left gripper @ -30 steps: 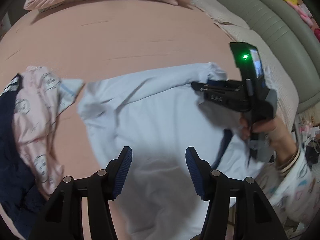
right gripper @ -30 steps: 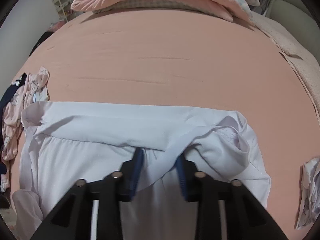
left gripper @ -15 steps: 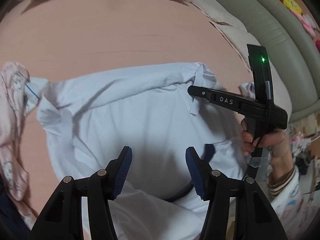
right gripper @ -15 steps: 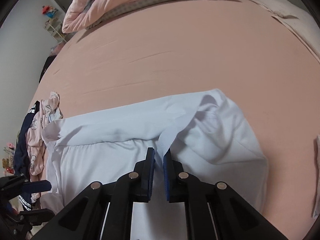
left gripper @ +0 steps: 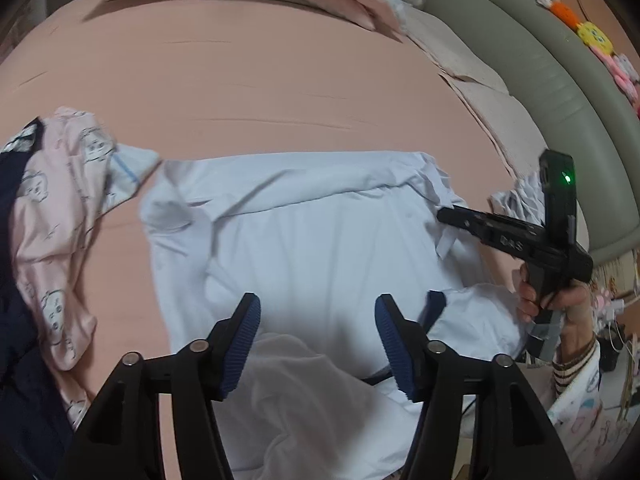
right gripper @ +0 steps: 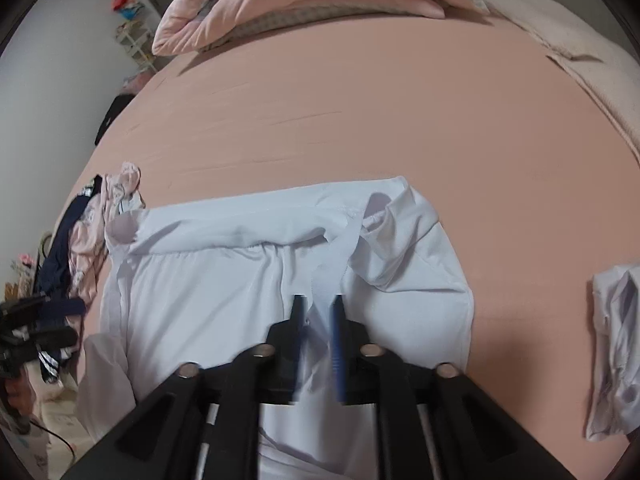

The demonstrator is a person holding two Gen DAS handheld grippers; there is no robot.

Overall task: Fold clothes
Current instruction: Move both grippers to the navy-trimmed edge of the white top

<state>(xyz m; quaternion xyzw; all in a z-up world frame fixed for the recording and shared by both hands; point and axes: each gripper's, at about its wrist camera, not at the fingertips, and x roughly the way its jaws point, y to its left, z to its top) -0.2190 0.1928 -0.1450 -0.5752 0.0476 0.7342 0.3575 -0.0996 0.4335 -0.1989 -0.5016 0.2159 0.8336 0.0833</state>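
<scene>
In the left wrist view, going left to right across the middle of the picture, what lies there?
Navy garment → pink printed garment → white shirt → right gripper → hand holding it.

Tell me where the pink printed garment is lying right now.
The pink printed garment lies crumpled at the left of both views, on the pink bedsheet, between a dark navy garment and the pale blue shirt.

Home bedroom, wide bed in a pink sheet (left gripper: 280,80), folded quilt (right gripper: 320,4), padded headboard (left gripper: 560,92), strewn clothes (left gripper: 52,216)
</scene>
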